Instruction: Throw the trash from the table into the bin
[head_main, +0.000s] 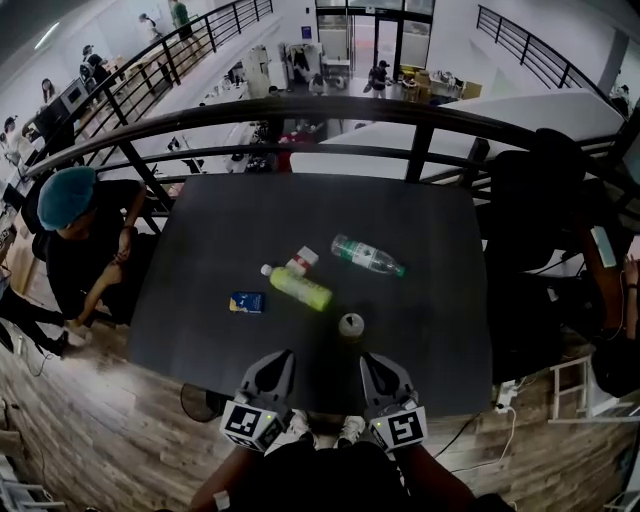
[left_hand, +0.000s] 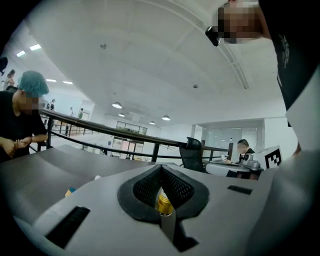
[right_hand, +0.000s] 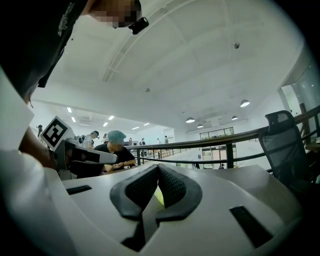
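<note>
Several pieces of trash lie on the dark table (head_main: 420, 220): a clear bottle with a green label (head_main: 368, 256), a yellow-green bottle (head_main: 298, 287), a small white and red container (head_main: 301, 261), a blue pack (head_main: 247, 301) and a can (head_main: 351, 324) standing upright nearest to me. My left gripper (head_main: 284, 357) and right gripper (head_main: 369, 360) hover at the table's near edge, both shut and holding nothing. Past the left gripper's (left_hand: 161, 169) shut jaws a gold can (left_hand: 163, 204) shows. Past the right gripper's (right_hand: 158, 168) shut jaws a sliver of the yellow-green bottle (right_hand: 160, 196) shows.
A person in a teal cap (head_main: 68, 195) sits at the table's left side. A black railing (head_main: 300, 108) runs behind the table, and a black office chair (head_main: 535, 200) stands to the right. Wooden floor (head_main: 90, 430) lies below the near edge. No bin shows.
</note>
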